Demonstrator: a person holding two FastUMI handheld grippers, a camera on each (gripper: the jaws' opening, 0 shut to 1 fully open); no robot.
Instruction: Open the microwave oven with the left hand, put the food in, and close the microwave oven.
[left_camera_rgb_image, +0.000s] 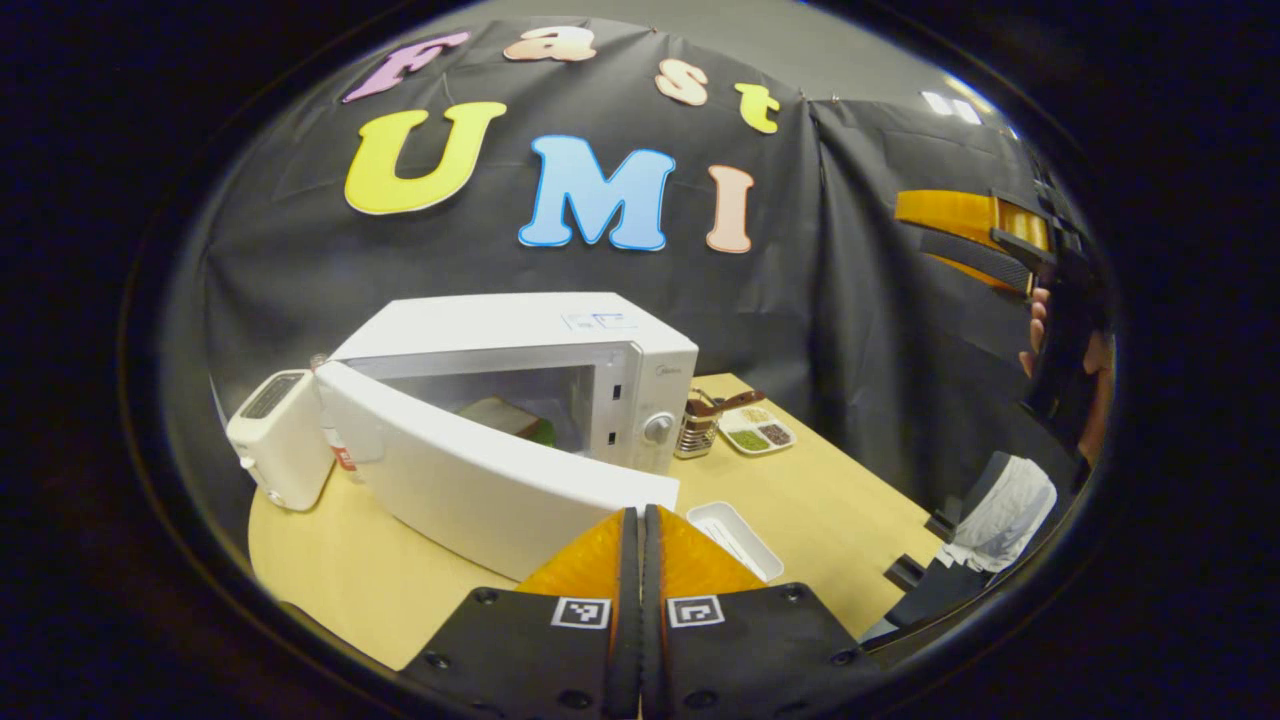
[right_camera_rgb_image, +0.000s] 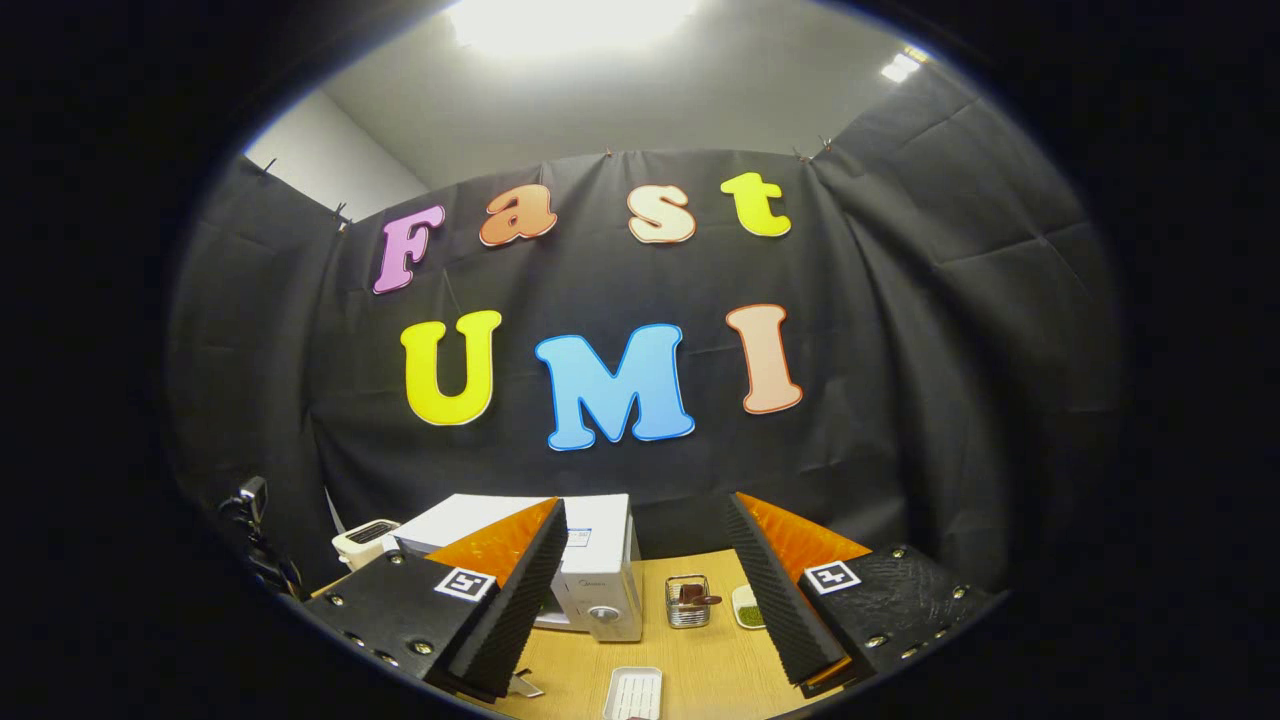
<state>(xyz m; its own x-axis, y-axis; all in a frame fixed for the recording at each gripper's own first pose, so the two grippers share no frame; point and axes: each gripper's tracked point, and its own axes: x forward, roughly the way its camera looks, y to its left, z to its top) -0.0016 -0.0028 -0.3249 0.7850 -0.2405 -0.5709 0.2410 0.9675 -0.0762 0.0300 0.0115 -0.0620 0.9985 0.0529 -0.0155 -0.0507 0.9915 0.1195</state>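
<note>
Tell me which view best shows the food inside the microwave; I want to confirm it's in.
The left gripper view: past the half-open door the food lies inside the microwave oven. In the right gripper view the right hand-held gripper covers most of the microwave front, hiding the cavity.

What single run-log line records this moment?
microwave door: partly open | food: inside | left tongs: shut, at door edge | right tongs: open, empty

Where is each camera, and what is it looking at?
Left gripper view: rides on the left gripper, fingers together, facing the white microwave oven with its door half open; a hand holds the other gripper at right.
Right gripper view: rides on the right gripper, fingers apart, held high, facing the booth wall.
Both show the microwave oven, white toaster and wooden table.
</note>
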